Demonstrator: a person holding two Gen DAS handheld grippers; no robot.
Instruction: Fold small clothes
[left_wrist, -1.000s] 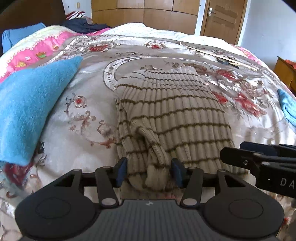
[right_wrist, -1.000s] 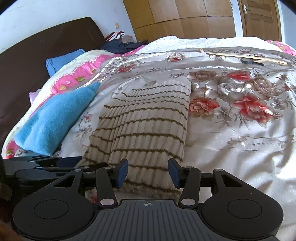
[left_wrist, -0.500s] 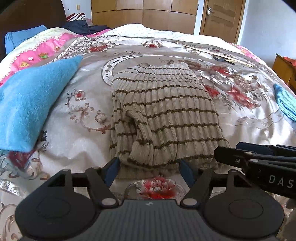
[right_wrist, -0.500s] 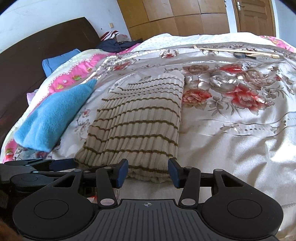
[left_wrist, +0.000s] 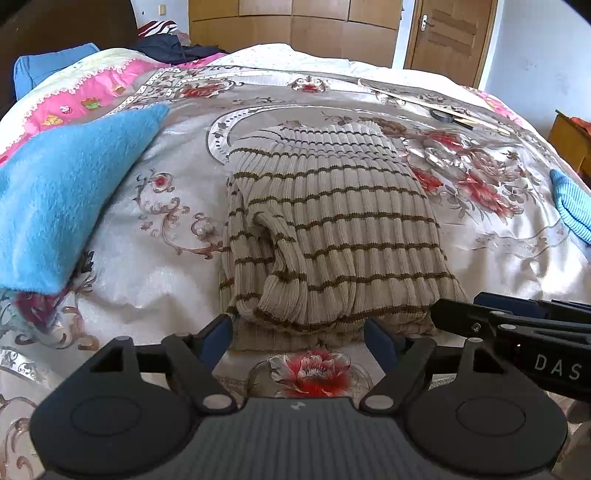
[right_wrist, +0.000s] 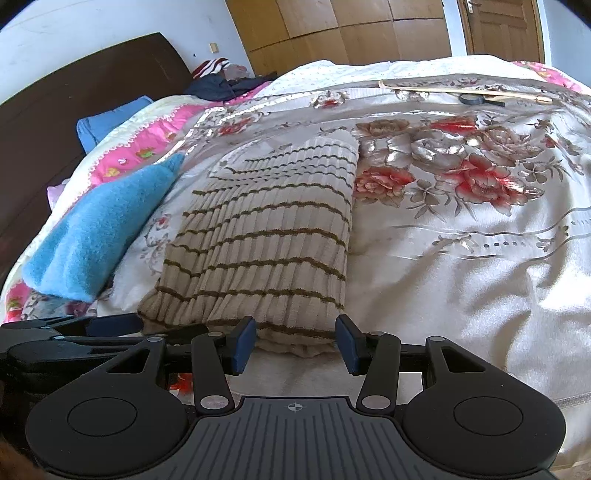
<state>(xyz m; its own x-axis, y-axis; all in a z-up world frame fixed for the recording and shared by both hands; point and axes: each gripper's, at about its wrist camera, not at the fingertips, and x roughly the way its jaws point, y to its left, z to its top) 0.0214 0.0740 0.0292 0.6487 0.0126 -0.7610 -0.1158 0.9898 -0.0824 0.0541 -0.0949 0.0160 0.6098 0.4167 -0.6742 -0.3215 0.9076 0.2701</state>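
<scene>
A beige ribbed sweater with thin brown stripes (left_wrist: 332, 229) lies folded into a rectangle on the floral bedspread (left_wrist: 155, 258); it also shows in the right wrist view (right_wrist: 266, 243). One sleeve is tucked along its left side. My left gripper (left_wrist: 299, 338) is open and empty, just short of the sweater's near hem. My right gripper (right_wrist: 295, 343) is open and empty at the hem's right corner. Each gripper shows at the edge of the other's view.
A folded blue fleece (left_wrist: 59, 206) lies left of the sweater. A blue ribbed garment (left_wrist: 572, 210) lies at the right edge. A wooden stick and a dark tape roll (left_wrist: 443, 116) lie far back. Dark clothes (left_wrist: 173, 48) lie by the headboard.
My left gripper let go of the sweater's near fold, opened wide and drew back. My right gripper also drew back slightly. The sweater now lies flat.
</scene>
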